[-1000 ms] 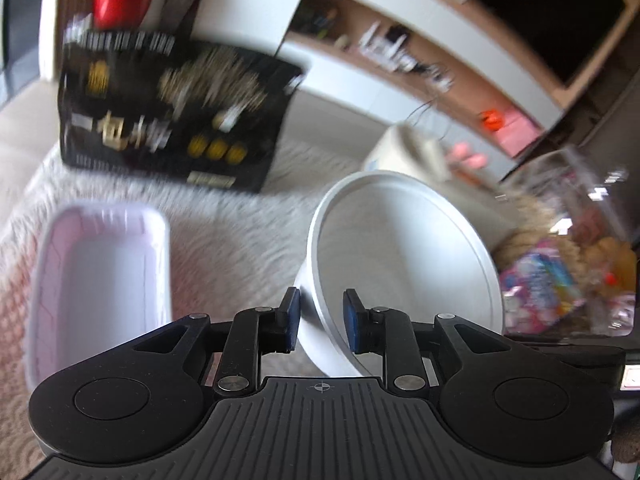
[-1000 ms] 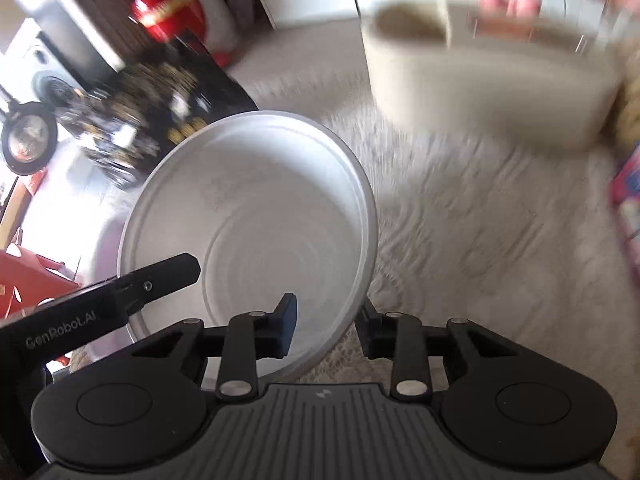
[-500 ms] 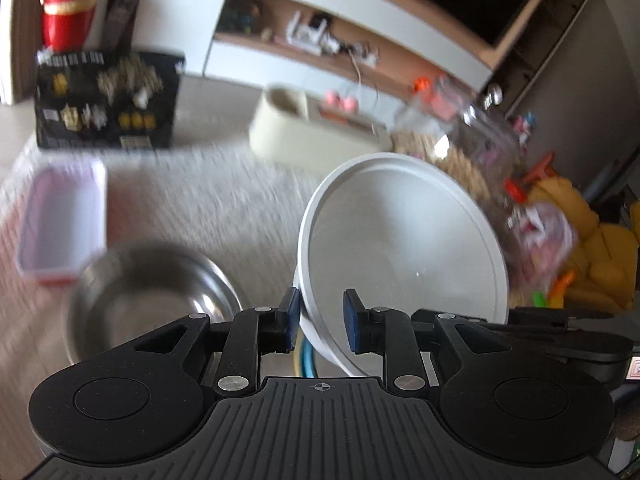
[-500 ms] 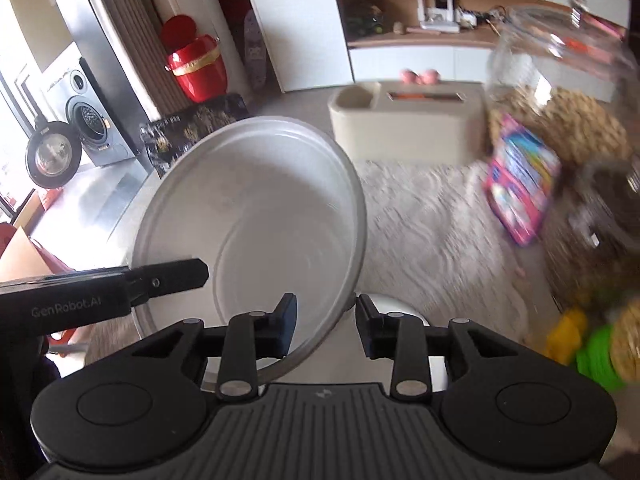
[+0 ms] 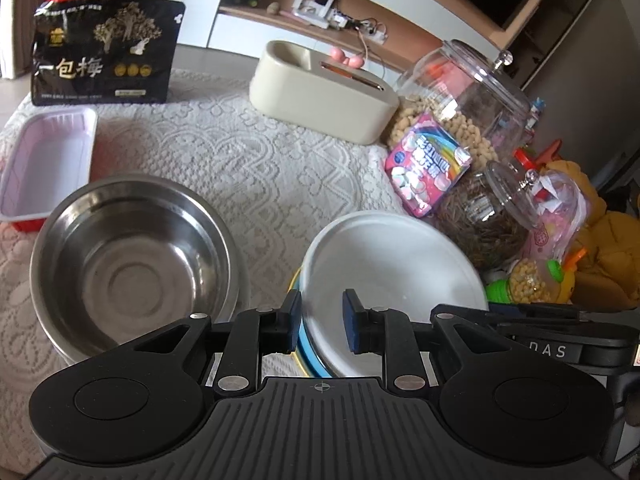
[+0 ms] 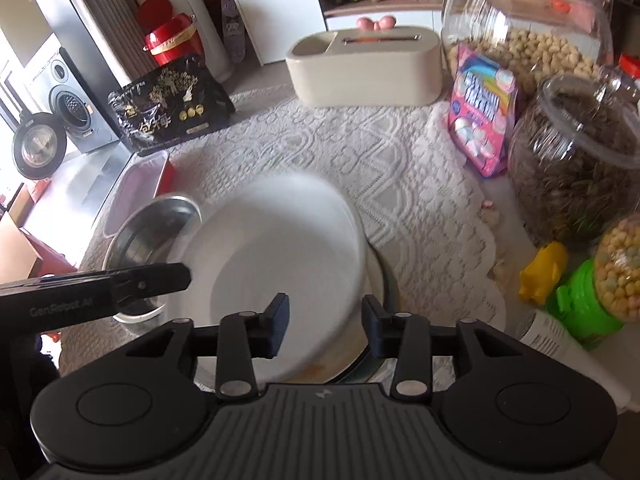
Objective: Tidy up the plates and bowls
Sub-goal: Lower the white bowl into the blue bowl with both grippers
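A white bowl [image 5: 394, 268] sits on a stack of plates with blue and yellow rims [image 5: 305, 354]; it also shows in the right wrist view [image 6: 280, 256], slightly blurred. My left gripper [image 5: 320, 322] straddles its near-left rim, jaws a little apart. My right gripper [image 6: 325, 326] straddles its near-right rim, jaws wider, not touching the bowl. A steel bowl [image 5: 128, 264] stands to the left on the lace cloth, also in the right wrist view [image 6: 152, 232].
A pink tray [image 5: 44, 160] lies at far left, a black snack bag [image 5: 104, 52] behind it. A beige box [image 5: 320, 92], glass jars [image 5: 464, 104], a candy packet [image 5: 428, 164] and toys [image 5: 536, 276] crowd the right side.
Both grippers carried the white bowl from tilted in the air down onto the plate stack. The right jaws have opened off its rim.
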`<act>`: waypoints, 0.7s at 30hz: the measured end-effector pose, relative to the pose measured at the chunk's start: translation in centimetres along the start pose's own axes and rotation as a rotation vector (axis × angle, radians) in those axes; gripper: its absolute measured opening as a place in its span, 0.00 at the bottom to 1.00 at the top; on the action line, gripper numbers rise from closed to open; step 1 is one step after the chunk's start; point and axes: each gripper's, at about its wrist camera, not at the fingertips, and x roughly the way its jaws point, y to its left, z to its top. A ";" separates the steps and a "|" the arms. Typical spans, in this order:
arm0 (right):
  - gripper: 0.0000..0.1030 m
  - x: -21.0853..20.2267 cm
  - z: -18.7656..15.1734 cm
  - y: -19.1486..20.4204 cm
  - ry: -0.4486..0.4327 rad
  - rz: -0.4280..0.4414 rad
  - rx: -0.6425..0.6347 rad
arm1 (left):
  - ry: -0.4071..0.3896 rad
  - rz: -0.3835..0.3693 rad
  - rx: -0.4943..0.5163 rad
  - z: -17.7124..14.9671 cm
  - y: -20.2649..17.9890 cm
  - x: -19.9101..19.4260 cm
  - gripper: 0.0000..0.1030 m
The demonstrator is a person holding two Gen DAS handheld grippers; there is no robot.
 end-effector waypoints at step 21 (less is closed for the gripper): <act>0.51 3.3 0.6 -3.6 -0.004 -0.013 0.087 | 0.056 0.012 -0.056 -1.2 1.7 3.3 0.32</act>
